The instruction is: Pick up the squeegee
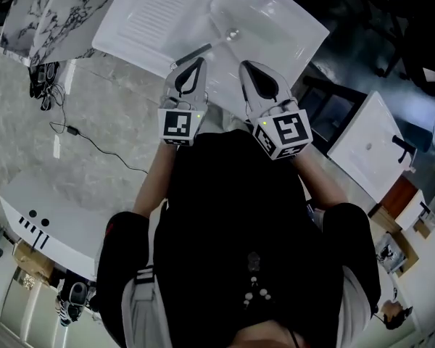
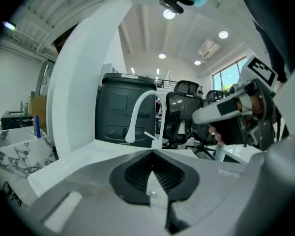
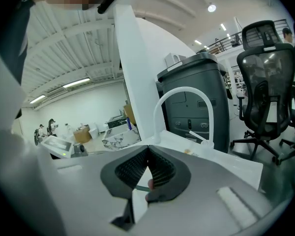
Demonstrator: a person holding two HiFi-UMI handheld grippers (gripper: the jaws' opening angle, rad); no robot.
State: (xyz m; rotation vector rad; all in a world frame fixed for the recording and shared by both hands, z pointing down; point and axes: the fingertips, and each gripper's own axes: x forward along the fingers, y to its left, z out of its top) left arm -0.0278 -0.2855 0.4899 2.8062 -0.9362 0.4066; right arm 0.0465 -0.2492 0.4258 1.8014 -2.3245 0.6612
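Observation:
A slim dark bar [image 1: 193, 54], possibly the squeegee, lies on the ribbed drainboard [image 1: 154, 11] of a white sink unit. The tip of my left gripper [image 1: 197, 61] is right beside its near end, jaws shut and empty. My right gripper [image 1: 245, 64] points at the front edge of the basin [image 1: 270, 25], jaws together with nothing held. In the left gripper view the shut jaw tips [image 2: 151, 152] face the white faucet [image 2: 139, 113]. The right gripper view has its tips [image 3: 148, 147] aimed at the same faucet [image 3: 185, 101]. Neither gripper view shows the bar.
A dark grey bin [image 2: 119, 113] stands behind the sink. Black office chairs [image 3: 266, 85] are off to the right. A second white sink unit [image 1: 368, 148] sits at the right, a marble-topped counter [image 1: 35, 13] at the top left, and cables [image 1: 74, 130] trail on the floor.

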